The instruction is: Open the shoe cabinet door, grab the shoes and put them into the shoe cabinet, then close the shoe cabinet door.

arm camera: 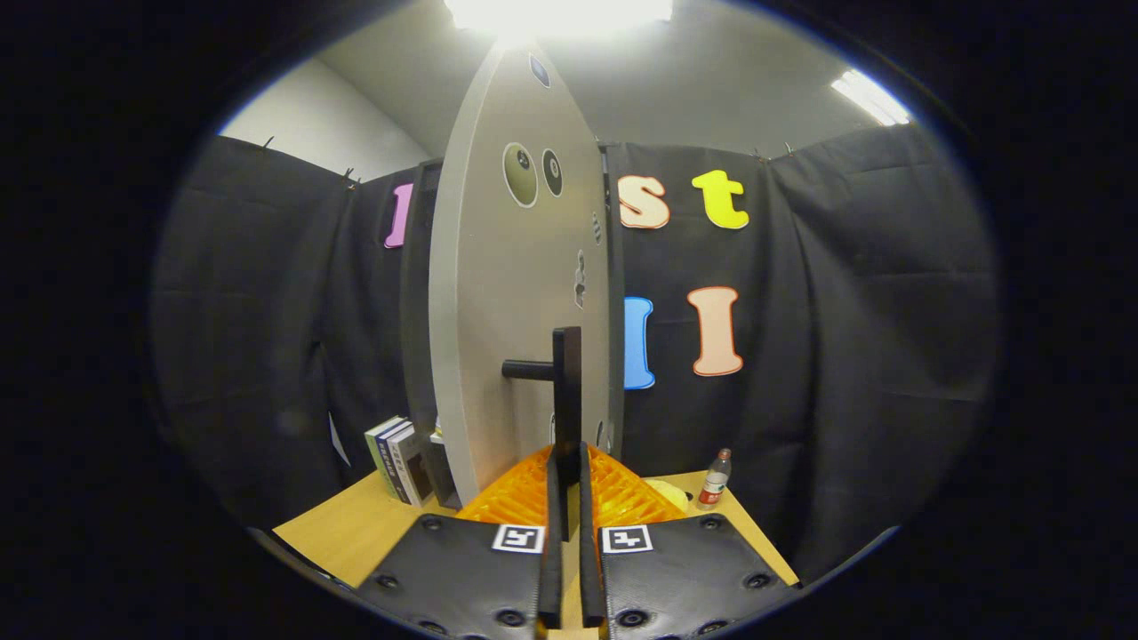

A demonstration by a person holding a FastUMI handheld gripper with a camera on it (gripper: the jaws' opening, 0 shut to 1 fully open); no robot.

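Wooden table point(347, 533) below, my gripper point(569, 471) is pinched on the handle point(566, 391), door point(516, 293) partly open, shoes yet to go in.

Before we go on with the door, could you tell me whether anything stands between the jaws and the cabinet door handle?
Nothing visible does: the gripper has its jaws nearly shut around the dark handle on the grey cabinet door.

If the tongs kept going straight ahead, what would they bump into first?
The tongs are nearly shut around the dark door handle of the grey cabinet door, so they seem to be at the handle already. Pushing on, they would likely press into the door itself, though depth is hard to judge.
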